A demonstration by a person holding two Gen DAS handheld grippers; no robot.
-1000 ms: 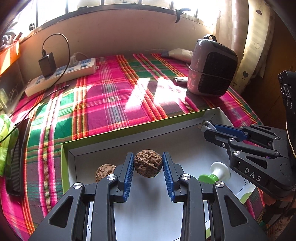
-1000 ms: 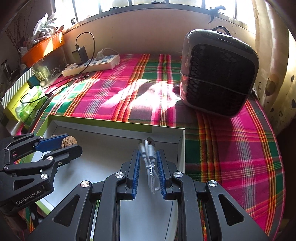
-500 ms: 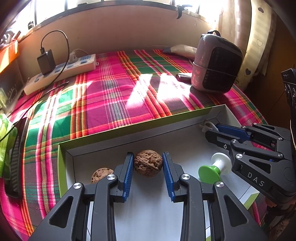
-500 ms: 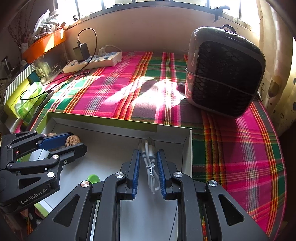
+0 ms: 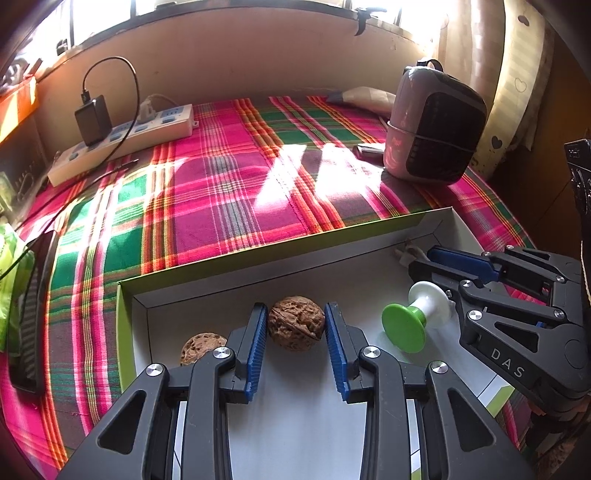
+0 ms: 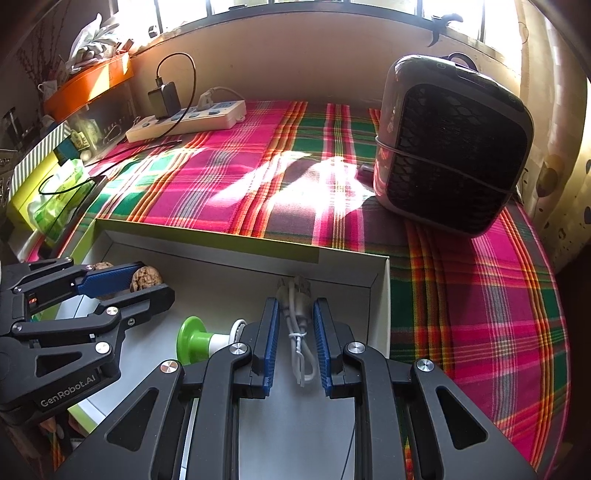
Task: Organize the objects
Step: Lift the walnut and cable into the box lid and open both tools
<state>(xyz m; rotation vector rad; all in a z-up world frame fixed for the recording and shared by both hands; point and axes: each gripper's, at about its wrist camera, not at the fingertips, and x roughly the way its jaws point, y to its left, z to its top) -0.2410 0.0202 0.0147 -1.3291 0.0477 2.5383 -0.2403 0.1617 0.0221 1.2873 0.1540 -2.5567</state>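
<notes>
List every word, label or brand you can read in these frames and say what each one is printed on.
"DAS": on the black body of the right gripper, seen from the left wrist view.
"GenRobot.AI": on the black body of the left gripper, seen from the right wrist view.
Print on the green packet and the markings on the power strip are too small to read.

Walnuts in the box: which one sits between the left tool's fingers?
The darker, right-hand walnut, between the blue pads. The paler walnut lies outside, left of the left tool.

Harsh window (image 6: 450,7) backlight, blown-out sun patches on the cloth (image 5: 221,192), dark fisheye corners.
</notes>
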